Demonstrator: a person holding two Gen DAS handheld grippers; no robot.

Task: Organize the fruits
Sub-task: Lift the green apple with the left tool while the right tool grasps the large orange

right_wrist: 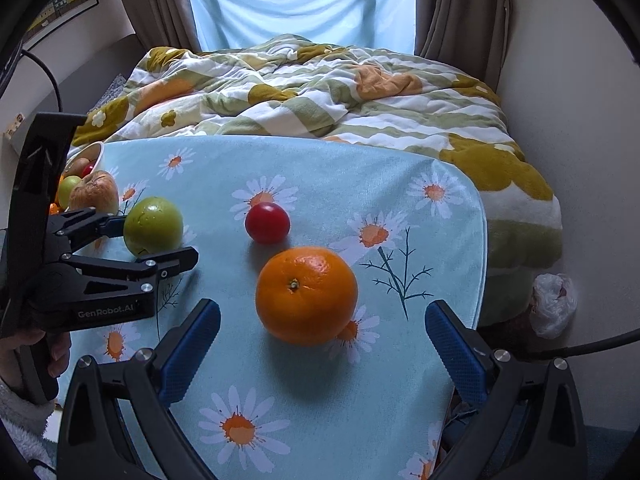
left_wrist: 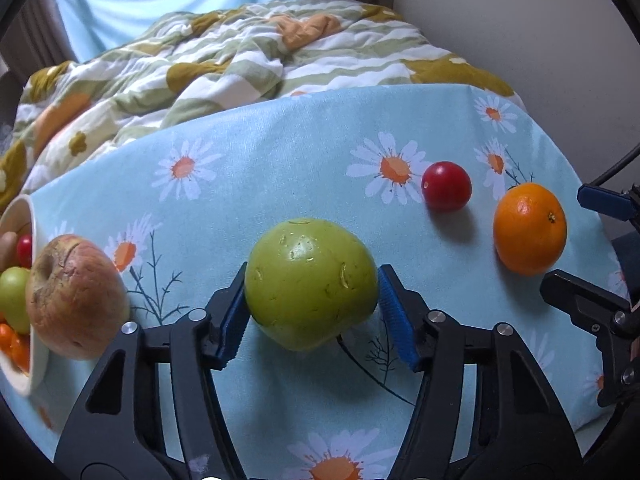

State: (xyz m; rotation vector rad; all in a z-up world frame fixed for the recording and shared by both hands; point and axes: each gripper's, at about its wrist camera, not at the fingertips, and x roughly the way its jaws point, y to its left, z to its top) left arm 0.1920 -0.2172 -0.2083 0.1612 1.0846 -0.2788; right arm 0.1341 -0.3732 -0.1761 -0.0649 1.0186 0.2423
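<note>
Green apple (left_wrist: pixel 310 284) on daisy-cloth counter (left_wrist: pixel 280 152), pinched between left tongs (left_wrist: pixel 310 312), both blue pads touching its sides. Red apple (left_wrist: pixel 76 298) beside white bowl (left_wrist: pixel 38 364) of fruit at left. Orange (right_wrist: pixel 306 294) near red tomato (right_wrist: pixel 267 223); right tongs (right_wrist: pixel 320 356) spread wide, short of orange, holding nothing.

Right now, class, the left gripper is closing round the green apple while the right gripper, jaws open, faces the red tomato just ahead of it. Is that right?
Not quite. The right gripper faces the orange, not the tomato, which lies beyond the orange. The right wrist view shows it. The rest holds: the left gripper has the green apple between its jaws, and the right gripper's jaws stand open.
</note>
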